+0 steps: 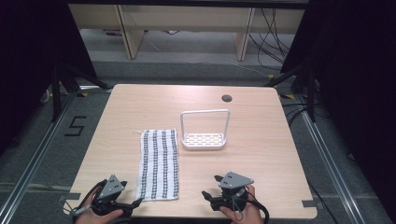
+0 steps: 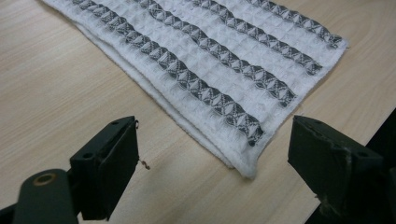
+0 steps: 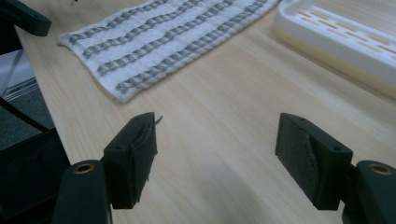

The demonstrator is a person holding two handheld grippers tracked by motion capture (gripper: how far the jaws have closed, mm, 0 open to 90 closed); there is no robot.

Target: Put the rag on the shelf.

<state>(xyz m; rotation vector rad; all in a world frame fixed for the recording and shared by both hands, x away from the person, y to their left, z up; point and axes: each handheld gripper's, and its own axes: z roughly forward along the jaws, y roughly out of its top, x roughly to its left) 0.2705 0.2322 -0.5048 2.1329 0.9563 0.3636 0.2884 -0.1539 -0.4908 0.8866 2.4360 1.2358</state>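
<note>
Towel (image 1: 159,163) lies left of rack (image 1: 204,133) on table (image 1: 261,154).

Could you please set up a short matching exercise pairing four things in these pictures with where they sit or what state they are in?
Things:
1. striped towel
2. white rack
3. left gripper
4. cable hole

Places or states:
A. near the table's far edge
B. open, at the towel's near corner
C. lying flat, left of the rack
D. standing at mid-table, its handle upright

Pairs: 1-C, 2-D, 3-B, 4-A
</note>
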